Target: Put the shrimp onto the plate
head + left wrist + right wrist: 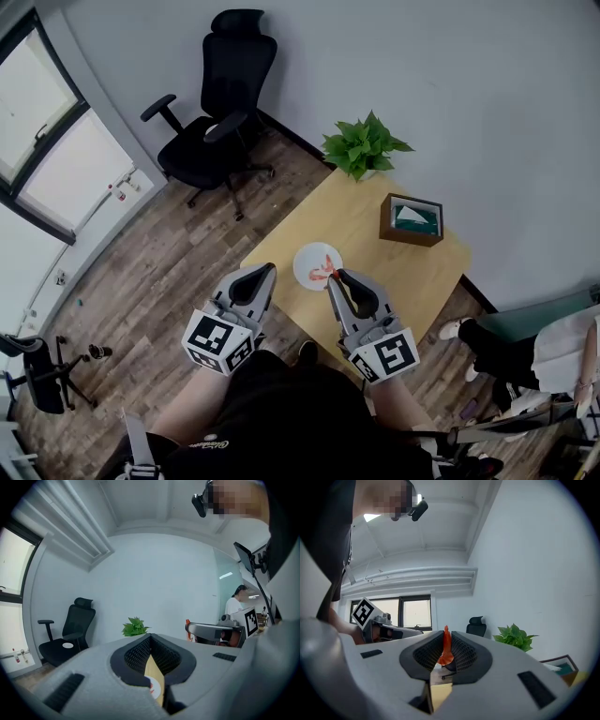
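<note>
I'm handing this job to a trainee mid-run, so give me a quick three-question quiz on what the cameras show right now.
1. True or false: the left tool holds something between its jaws.
2. In the head view, the tip of the right tool lies over which thing?
A. round white plate
B. brown tissue box
C. black office chair
3. Fill in: the right tool's jaws are shut on the ____.

Key
1. False: its jaws meet with nothing between them.
2. A
3. orange shrimp
</note>
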Tool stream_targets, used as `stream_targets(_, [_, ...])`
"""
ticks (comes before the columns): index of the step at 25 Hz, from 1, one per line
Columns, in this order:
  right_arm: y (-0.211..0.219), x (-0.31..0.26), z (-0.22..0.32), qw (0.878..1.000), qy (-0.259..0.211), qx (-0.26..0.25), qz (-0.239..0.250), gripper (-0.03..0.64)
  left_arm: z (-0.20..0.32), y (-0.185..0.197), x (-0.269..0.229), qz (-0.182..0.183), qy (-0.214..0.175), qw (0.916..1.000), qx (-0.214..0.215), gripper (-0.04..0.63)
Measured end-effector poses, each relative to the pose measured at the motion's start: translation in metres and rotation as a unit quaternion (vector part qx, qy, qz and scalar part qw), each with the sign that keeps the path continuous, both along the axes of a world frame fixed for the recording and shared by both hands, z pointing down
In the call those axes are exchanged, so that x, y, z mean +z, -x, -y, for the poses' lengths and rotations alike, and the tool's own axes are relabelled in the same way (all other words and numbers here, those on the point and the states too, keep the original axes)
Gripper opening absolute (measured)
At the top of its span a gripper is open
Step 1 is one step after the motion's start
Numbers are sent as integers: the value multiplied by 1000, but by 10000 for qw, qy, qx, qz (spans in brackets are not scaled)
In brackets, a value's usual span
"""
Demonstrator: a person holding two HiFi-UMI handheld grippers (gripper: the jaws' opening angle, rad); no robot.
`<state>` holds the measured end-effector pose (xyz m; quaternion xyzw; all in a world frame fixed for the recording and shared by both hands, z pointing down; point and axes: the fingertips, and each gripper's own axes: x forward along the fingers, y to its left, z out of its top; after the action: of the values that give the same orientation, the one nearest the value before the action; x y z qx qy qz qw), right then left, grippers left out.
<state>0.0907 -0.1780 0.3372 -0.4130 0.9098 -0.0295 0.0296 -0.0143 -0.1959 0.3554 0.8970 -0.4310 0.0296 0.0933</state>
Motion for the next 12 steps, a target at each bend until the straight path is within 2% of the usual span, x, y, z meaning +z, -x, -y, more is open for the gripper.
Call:
stream_targets(4, [-2,6,16,9999,101,47,-31,49,19,-1,8,-66,92,9999,10,5])
stream_targets(12, [13,-10,48,9994,-79,312,-157,49,57,3,-5,-303,-216,9988,329,5])
